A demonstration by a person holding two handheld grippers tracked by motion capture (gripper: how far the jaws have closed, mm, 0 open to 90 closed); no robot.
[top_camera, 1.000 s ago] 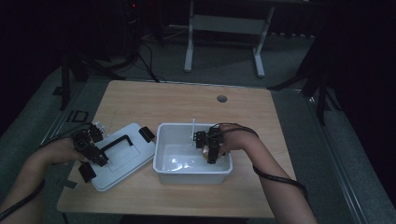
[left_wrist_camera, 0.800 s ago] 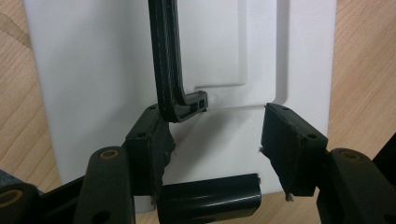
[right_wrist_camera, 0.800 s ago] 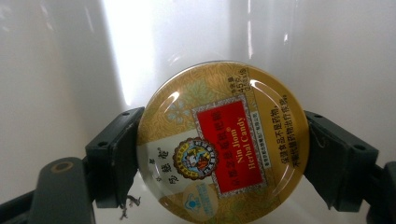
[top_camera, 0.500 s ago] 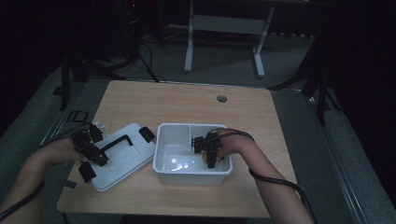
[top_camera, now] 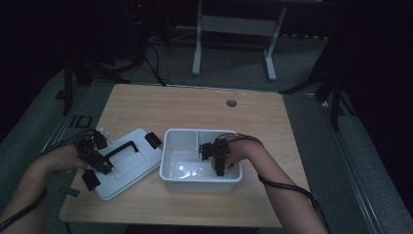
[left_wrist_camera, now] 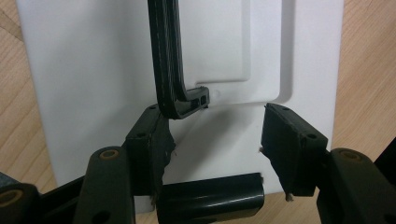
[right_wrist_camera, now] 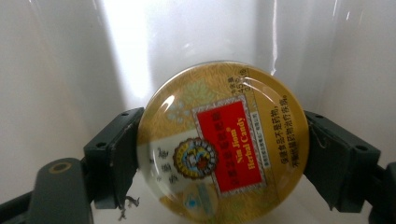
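Note:
A round gold candy tin (right_wrist_camera: 224,144) with a red label stands on edge between my right gripper's (right_wrist_camera: 223,156) pads, which press on both of its sides. That right gripper (top_camera: 220,167) reaches down into the right part of a white bin (top_camera: 168,163), close to its near wall. A white lid (top_camera: 141,163) with a black handle (top_camera: 122,147) lies flat to the left of the bin. My left gripper (top_camera: 103,165) hovers over the lid's left end. Its jaws stand apart (left_wrist_camera: 215,140) above the lid (left_wrist_camera: 93,56), and the handle's end (left_wrist_camera: 187,100) lies by the left pad, ungripped.
The lid carries black latches at its far end (top_camera: 152,140) and near end (top_camera: 90,179). The wooden table (top_camera: 195,112) has a round cable hole (top_camera: 231,103) near its far edge. A divider (top_camera: 198,141) splits the bin's far part. Beyond the table the floor is dark, with cables and a stand's legs.
My right gripper has shifted a little toward the bin's near wall. The left gripper and the lid have stayed where they were.

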